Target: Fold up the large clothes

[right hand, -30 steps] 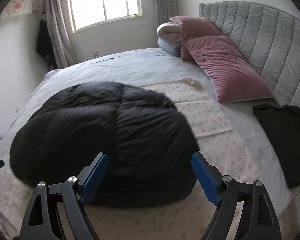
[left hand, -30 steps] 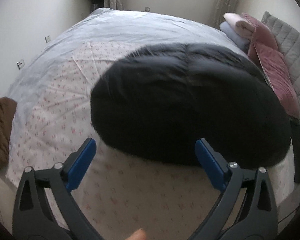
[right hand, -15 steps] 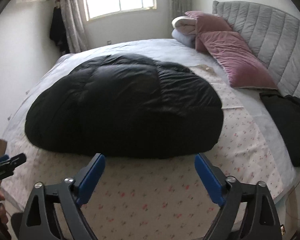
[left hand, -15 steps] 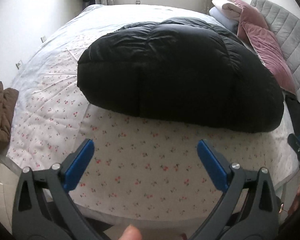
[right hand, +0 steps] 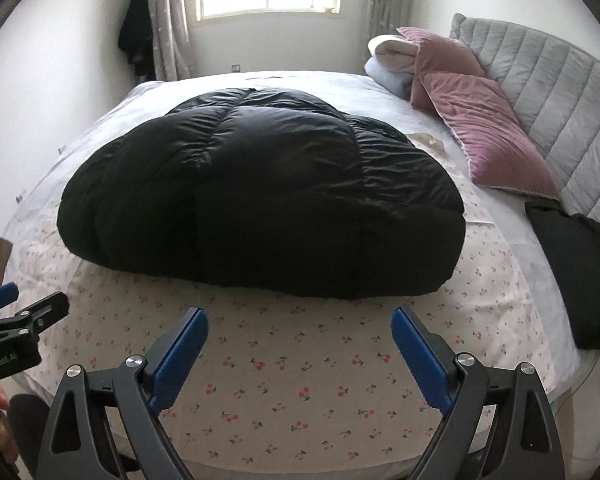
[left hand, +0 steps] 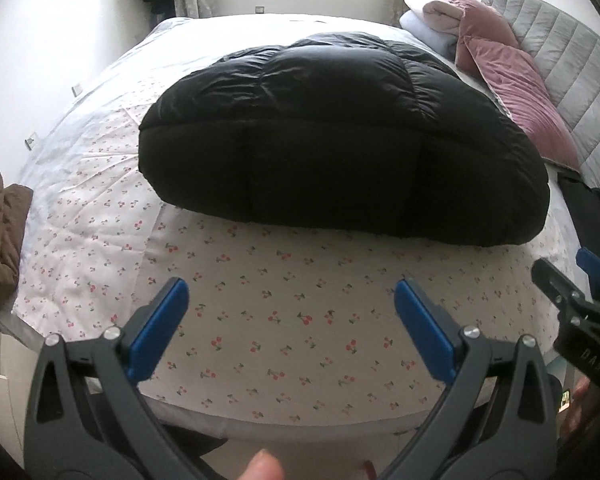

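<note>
A black puffy down jacket [left hand: 336, 136] lies folded in a thick bundle in the middle of the bed; it also shows in the right wrist view [right hand: 260, 196]. My left gripper [left hand: 292, 324] is open and empty, held above the cherry-print sheet [left hand: 284, 292] near the bed's front edge, short of the jacket. My right gripper [right hand: 300, 348] is open and empty, also above the sheet [right hand: 296, 368] in front of the jacket. Each gripper shows at the edge of the other's view.
Pink pillows [right hand: 480, 120] and a rolled blanket [right hand: 392, 64] lie against the grey headboard [right hand: 548, 96] at the right. A black garment [right hand: 580, 268] lies at the bed's right edge. Brown clothes [left hand: 0, 224] lie at the left.
Both grippers have pulled back from the jacket toward the bed's front edge. The jacket now lies farther away, and more sheet shows in front of it.
</note>
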A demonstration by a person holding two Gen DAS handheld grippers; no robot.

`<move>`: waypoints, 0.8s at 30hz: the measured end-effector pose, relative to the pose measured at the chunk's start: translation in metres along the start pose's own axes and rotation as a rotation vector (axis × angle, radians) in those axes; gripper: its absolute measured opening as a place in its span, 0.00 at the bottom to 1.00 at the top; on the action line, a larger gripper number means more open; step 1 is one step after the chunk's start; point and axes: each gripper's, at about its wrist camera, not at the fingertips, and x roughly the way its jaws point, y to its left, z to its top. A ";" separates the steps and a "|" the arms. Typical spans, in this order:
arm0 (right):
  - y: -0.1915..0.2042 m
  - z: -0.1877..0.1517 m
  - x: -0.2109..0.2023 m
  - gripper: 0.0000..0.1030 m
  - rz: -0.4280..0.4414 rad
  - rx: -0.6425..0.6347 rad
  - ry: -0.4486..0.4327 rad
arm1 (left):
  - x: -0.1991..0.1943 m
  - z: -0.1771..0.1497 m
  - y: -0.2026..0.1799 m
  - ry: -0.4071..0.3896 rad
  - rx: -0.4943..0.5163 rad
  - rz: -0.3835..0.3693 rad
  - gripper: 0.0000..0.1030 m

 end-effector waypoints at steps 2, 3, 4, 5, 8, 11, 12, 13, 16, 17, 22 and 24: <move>0.004 0.000 -0.001 0.91 0.006 -0.011 -0.002 | 0.001 -0.001 -0.004 0.008 0.005 -0.004 0.99; 0.005 0.000 -0.002 0.91 0.008 -0.015 -0.005 | 0.002 -0.002 -0.005 0.011 0.009 -0.005 0.99; 0.007 0.000 -0.002 0.91 0.011 -0.020 -0.009 | 0.002 -0.002 -0.007 0.011 0.010 -0.005 0.99; 0.008 0.000 -0.002 0.91 0.011 -0.024 -0.010 | 0.002 -0.003 -0.008 0.013 0.012 -0.006 0.99; 0.008 0.000 -0.002 0.91 0.012 -0.027 -0.008 | 0.002 -0.004 -0.012 0.014 0.018 -0.012 0.99; 0.010 0.000 -0.001 0.91 0.018 -0.027 -0.007 | 0.001 -0.004 -0.014 0.013 0.021 -0.015 0.99; 0.011 0.000 -0.001 0.91 0.018 -0.027 -0.006 | 0.001 -0.004 -0.014 0.013 0.021 -0.017 0.99; 0.012 0.000 -0.001 0.91 0.018 -0.027 -0.003 | 0.001 -0.004 -0.014 0.013 0.021 -0.019 0.99; 0.012 0.000 0.000 0.91 0.018 -0.025 -0.004 | 0.001 -0.005 -0.017 0.014 0.024 -0.023 0.99; 0.012 0.000 -0.001 0.91 0.019 -0.024 -0.004 | 0.001 -0.005 -0.017 0.016 0.024 -0.026 0.99; 0.014 0.000 -0.003 0.91 0.023 -0.025 -0.006 | 0.000 -0.006 -0.019 0.019 0.027 -0.034 0.99; 0.015 0.000 -0.003 0.91 0.022 -0.026 -0.007 | 0.000 -0.006 -0.020 0.019 0.029 -0.036 0.99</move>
